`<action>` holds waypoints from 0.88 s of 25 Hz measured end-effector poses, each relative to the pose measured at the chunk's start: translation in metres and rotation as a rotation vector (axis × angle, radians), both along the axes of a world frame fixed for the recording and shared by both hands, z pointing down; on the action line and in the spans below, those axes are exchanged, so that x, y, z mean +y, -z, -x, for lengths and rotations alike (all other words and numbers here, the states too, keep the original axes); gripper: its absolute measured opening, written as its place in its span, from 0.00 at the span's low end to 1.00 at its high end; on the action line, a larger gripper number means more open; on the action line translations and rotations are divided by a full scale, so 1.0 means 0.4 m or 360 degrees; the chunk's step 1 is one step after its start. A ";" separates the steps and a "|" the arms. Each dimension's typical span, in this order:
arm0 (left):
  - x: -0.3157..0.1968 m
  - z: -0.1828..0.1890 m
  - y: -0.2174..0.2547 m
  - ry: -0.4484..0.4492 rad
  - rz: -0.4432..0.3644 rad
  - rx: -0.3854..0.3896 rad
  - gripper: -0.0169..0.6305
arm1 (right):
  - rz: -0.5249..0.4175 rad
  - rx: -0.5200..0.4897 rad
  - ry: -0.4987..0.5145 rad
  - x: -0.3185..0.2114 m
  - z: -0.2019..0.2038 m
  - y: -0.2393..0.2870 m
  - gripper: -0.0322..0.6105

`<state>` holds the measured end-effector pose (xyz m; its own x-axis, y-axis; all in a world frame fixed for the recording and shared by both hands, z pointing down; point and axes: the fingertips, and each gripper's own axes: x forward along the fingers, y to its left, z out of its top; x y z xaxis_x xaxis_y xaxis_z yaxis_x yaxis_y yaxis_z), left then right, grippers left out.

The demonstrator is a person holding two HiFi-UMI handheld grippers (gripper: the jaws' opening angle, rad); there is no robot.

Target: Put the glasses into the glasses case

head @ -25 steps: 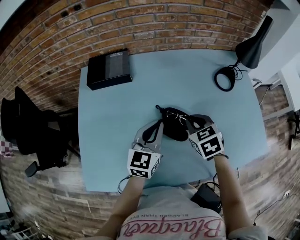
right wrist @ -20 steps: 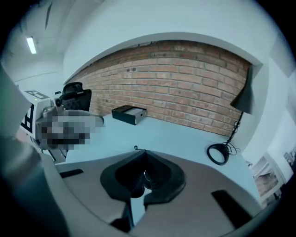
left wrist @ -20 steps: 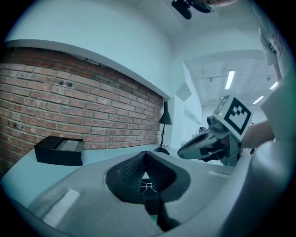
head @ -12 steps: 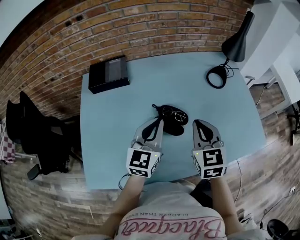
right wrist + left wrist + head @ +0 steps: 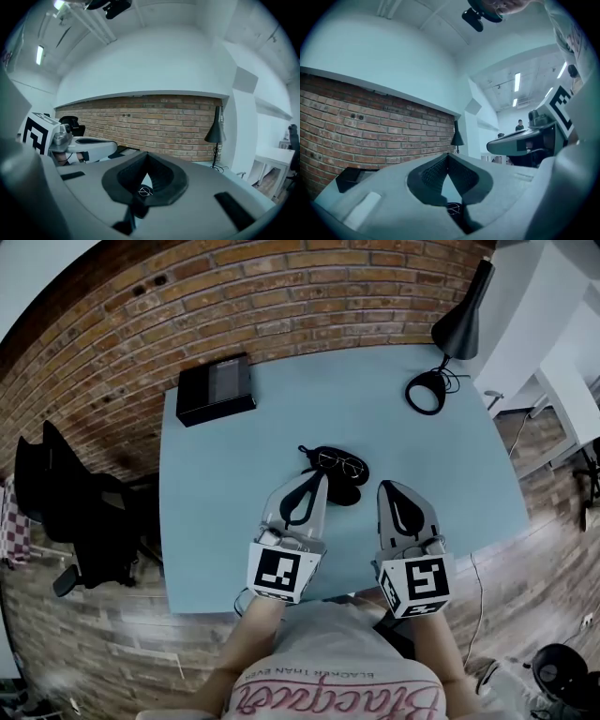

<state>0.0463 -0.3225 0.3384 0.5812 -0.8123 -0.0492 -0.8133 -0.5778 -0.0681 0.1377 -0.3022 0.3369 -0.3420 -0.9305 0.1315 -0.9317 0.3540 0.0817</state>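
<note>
Wire-rimmed glasses [image 5: 339, 464] lie on top of a black glasses case [image 5: 349, 494] in the middle of the light blue table [image 5: 216, 502]. My left gripper [image 5: 321, 480] is shut and empty, its tip just left of the case. To the right of the case, a short way off, my right gripper [image 5: 385, 487] is also shut with nothing in it. The left gripper view shows the glasses [image 5: 452, 209] small, below its closed tips. They appear the same way in the right gripper view, glasses [image 5: 144, 191] low between the pads.
A flat black box [image 5: 216, 387] lies at the table's far left corner. A black desk lamp [image 5: 461, 326] with a round base [image 5: 424, 392] stands at the far right. A black chair [image 5: 66, 507] is off the table's left edge. A brick wall is behind.
My right gripper has drawn back from the glasses and case toward the table's near edge. The glasses stay on the case. The left gripper has hardly moved.
</note>
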 end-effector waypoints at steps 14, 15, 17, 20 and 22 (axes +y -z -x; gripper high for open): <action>0.055 -0.034 0.024 -0.0027 -0.0048 0.0010 0.03 | -0.0087 0.0057 0.0097 0.044 0.020 0.009 0.06; 0.058 -0.037 0.025 -0.0031 -0.0052 0.0013 0.03 | -0.0087 0.0055 0.0105 0.047 0.023 0.008 0.06; 0.064 -0.042 0.029 -0.0040 -0.0058 0.0014 0.03 | -0.0099 0.0052 0.0120 0.052 0.027 0.009 0.06; 0.070 -0.050 0.038 -0.0053 -0.0063 0.0003 0.03 | -0.0105 0.0040 0.0108 0.058 0.024 0.014 0.06; 0.070 -0.059 0.042 -0.0057 -0.0074 -0.0016 0.03 | -0.0106 0.0049 0.0107 0.060 0.021 0.013 0.06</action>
